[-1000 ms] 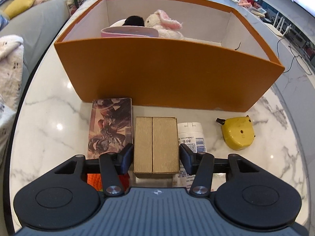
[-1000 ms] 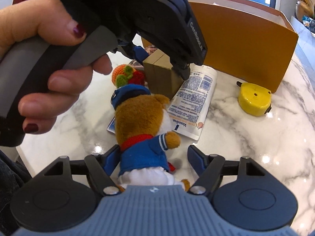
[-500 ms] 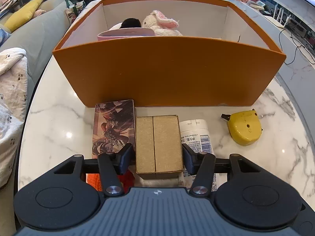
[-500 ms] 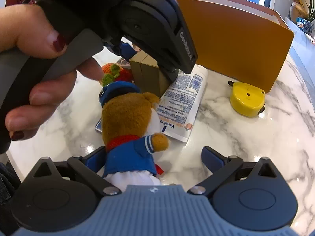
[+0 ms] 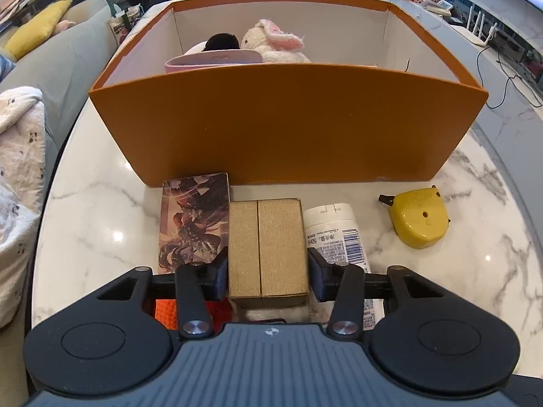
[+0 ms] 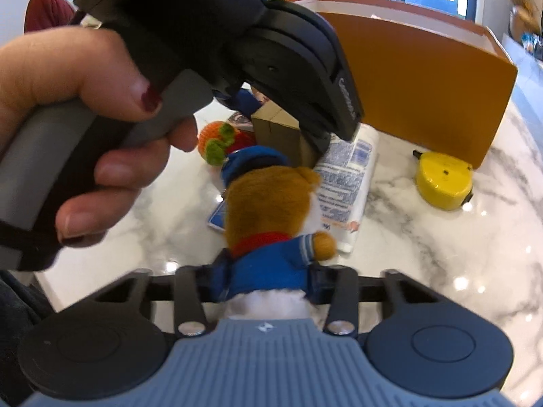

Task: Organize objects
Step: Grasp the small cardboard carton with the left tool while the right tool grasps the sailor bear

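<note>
While both tongs have just been closing, the left tongs (image 5: 268, 273) are clamping the gold box (image 5: 266, 247) at its stiff side walls, just off the marble surface (image 5: 101, 224); the right tongs (image 6: 268, 279) are squeezing the plush bear (image 6: 271, 213) around its soft, light torso, likely to squash, near the orange bin (image 5: 288, 129)

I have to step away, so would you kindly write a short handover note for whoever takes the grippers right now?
Left gripper: just closed on the gold box.
Right gripper: just closed on the plush bear.
Orange box already holds a white plush rabbit and a pink item.
Left on the marble table: card box, lotion tube, yellow tape measure, knitted orange toy.
Next, probably: put both held items into the box.
</note>
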Demonstrator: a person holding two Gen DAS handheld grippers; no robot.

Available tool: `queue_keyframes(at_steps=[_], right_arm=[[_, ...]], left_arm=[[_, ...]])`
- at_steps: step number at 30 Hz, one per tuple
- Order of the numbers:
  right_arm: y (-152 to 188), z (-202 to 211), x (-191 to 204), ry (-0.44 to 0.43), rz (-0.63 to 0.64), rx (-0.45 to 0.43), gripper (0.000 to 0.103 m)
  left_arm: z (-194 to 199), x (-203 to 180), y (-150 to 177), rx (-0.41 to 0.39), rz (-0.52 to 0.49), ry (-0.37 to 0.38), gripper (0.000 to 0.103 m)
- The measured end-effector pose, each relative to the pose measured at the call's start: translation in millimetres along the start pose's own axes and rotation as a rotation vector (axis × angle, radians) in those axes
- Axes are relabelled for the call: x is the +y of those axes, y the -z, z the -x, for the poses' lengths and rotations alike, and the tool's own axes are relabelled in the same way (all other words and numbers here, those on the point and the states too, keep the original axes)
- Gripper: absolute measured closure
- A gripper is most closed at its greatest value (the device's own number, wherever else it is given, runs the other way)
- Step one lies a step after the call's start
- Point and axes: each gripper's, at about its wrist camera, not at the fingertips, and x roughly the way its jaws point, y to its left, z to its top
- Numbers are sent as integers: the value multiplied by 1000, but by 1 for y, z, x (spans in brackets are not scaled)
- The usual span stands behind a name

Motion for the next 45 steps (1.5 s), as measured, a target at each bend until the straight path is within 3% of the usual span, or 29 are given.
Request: queue_keyframes(at_steps=[21, 45], right_arm=[[0, 10, -4, -4, -2, 2, 61], [1, 50, -17, 15, -113, -24, 61]], left_arm=[[21, 19, -3, -29, 92, 74, 51], [56, 38, -2, -91, 150, 95, 51]])
